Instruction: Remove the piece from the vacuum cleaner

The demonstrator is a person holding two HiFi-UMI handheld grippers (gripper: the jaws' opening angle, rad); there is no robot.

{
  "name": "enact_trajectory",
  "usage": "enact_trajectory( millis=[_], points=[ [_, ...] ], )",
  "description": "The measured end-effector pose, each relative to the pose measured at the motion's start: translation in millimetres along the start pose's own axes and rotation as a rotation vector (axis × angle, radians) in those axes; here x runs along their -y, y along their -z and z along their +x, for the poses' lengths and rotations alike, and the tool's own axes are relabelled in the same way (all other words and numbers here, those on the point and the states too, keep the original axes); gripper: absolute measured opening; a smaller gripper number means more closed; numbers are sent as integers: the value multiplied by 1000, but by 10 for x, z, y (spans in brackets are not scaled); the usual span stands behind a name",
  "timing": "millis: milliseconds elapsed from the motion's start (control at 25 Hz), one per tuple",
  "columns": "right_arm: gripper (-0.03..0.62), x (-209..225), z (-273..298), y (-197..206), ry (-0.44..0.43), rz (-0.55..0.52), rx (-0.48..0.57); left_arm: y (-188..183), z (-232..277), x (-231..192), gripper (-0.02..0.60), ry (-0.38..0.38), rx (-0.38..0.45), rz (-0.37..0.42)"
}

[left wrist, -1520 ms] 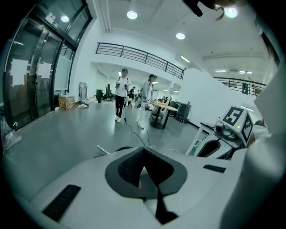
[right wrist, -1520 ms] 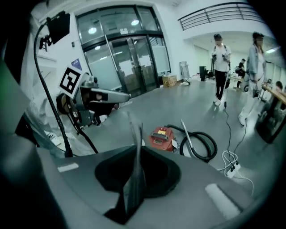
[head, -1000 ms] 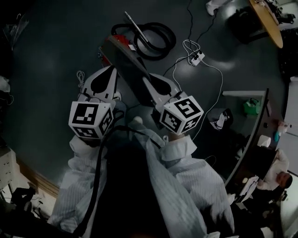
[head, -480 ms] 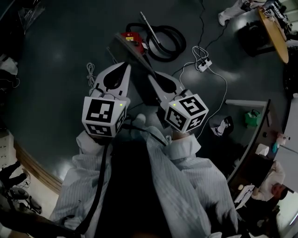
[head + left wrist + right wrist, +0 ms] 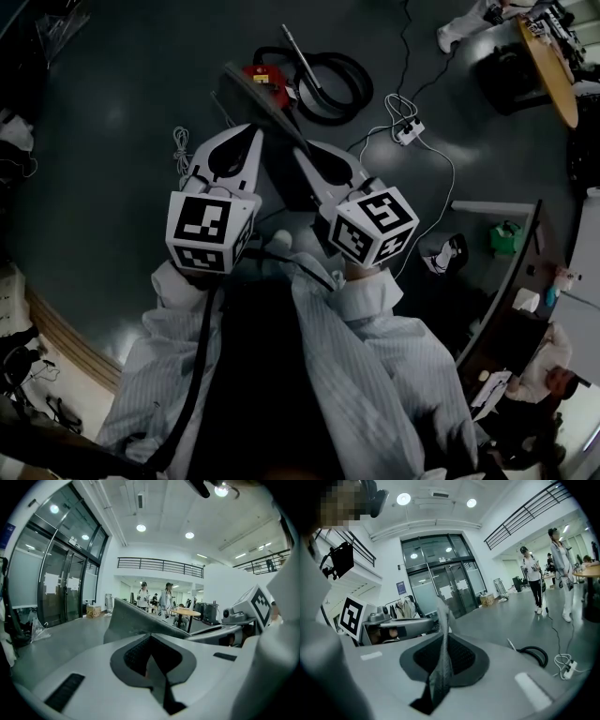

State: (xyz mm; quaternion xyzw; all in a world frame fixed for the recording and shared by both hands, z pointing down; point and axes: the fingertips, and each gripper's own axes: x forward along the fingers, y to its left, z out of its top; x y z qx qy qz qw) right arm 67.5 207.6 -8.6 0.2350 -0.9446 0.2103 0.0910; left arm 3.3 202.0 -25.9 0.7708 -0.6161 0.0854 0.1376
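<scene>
**Right gripper pinches the flat piece; left gripper closed beside it**

The right gripper [image 5: 303, 156] [image 5: 442, 637] has its jaws nearly together, clamped on the edge of a thin, grey, flat piece [image 5: 277, 157] [image 5: 442, 667]. In the right gripper view the sheet stands on edge in the slot between the pads and rises past the jaw tips. The left gripper [image 5: 254, 132] [image 5: 149, 638] has its jaws pressed together. I cannot tell whether anything lies between them, and the piece's broad face [image 5: 136, 619] slants just ahead of its tip.

In the head view the piece runs as a dark slab between the two grippers, lifted above the floor [image 5: 103, 141]. Its far end points toward the red vacuum cleaner [image 5: 265, 77], which lies on the floor beyond the grippers, with its black hose [image 5: 335, 90] [image 5: 533, 654] coiled beside it.
</scene>
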Motion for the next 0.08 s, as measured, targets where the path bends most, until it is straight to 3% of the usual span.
enact_trajectory(
  millis=[80],
  points=[
    [29,-31,-8,-3,-1,0,3,11,-21,-13,5,0,-4,-1]
  ],
)
